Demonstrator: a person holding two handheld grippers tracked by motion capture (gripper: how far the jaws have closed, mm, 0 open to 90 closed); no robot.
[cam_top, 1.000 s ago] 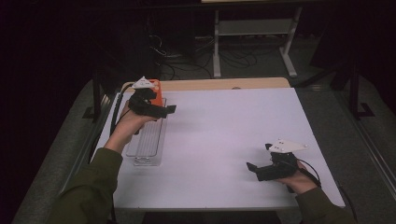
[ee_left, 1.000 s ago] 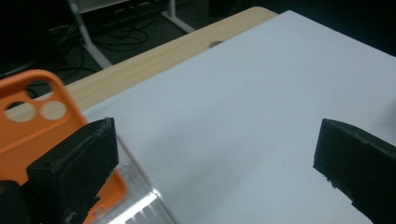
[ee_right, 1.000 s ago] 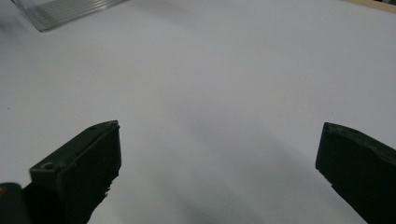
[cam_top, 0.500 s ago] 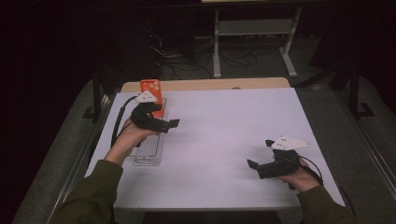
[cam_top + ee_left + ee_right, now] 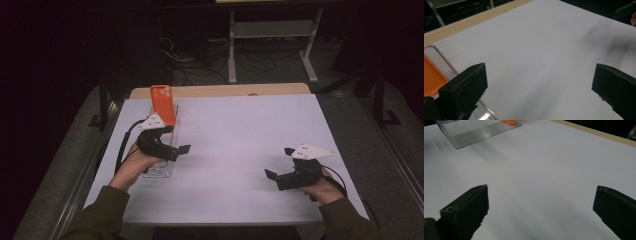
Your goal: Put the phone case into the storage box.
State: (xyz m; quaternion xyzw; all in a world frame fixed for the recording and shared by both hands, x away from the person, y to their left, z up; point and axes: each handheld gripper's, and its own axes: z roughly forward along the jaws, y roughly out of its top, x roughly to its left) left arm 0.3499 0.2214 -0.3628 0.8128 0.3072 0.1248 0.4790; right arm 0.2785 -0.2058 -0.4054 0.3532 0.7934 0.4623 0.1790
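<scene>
A: Quick one. Orange phone case (image 5: 163, 103) stands tilted at the far end of the clear rack (image 5: 161, 165), left side of the white table (image 5: 240, 145).

B: Anyone holding it?

A: No. Left gripper (image 5: 181, 149) sits over the rack's near half, just beside the case, jaws spread wide, nothing between them. In the left gripper view the orange edge (image 5: 431, 79) is off to the side of the left pad, not inside the gap.

B: Right one?

A: Right gripper (image 5: 272, 176) is low over the near right of the table, well apart from the rack, jaws also wide, empty. Its own view has the rack (image 5: 477, 131) far off.

B: Risks?

A: My guess: the case leans in a slot, so a brush from the hand or the trailing cable could tip it over. The rack looks light and see-through; a nudge might slide it toward the table edge. Also hard to judge its rim.

B: Noted.
</scene>
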